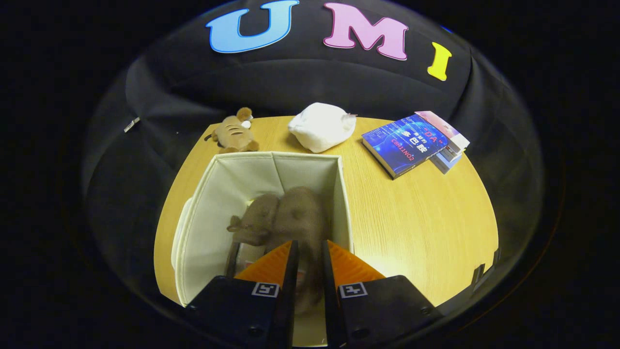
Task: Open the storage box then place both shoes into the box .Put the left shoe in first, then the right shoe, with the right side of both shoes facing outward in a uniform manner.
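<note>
On the round pale wooden table stands the open cream fabric storage box, with two brown suede shoes lying side by side inside. The gripper reaches into the box, its fingers narrowly apart around the nearer shoe's heel; whether they press it is unclear.

**2 shoes in the open box**

The gripper hangs over the open storage box, its fingers a narrow gap apart around the heel of the right shoe. The left shoe lies touching it, just ahead. Beyond the box sit a plush toy, a white bundle and books on the wooden table.
</note>
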Demonstrator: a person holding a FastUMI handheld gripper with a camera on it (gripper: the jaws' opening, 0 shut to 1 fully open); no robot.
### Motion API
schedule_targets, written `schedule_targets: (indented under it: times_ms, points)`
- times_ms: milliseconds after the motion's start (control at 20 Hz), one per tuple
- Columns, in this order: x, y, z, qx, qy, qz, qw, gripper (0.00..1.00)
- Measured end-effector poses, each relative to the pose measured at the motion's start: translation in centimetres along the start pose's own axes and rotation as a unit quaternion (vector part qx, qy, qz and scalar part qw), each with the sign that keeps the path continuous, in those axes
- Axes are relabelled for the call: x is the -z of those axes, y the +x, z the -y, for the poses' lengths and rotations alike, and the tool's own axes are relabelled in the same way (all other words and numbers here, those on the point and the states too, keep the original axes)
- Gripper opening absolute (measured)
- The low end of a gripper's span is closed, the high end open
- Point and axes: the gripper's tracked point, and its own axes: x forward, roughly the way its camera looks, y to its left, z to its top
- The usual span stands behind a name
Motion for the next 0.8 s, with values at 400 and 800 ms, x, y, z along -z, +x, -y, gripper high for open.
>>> schedule_targets:
  times_ms: [400,800]
  points:
    - [0.3,-0.9,-2.4,-0.032,-0.053,0.015,0.998,0.96]
    - [-1.2,-2.4,-1.2,-0.038,-0.054,0.049,0.997,0.99]
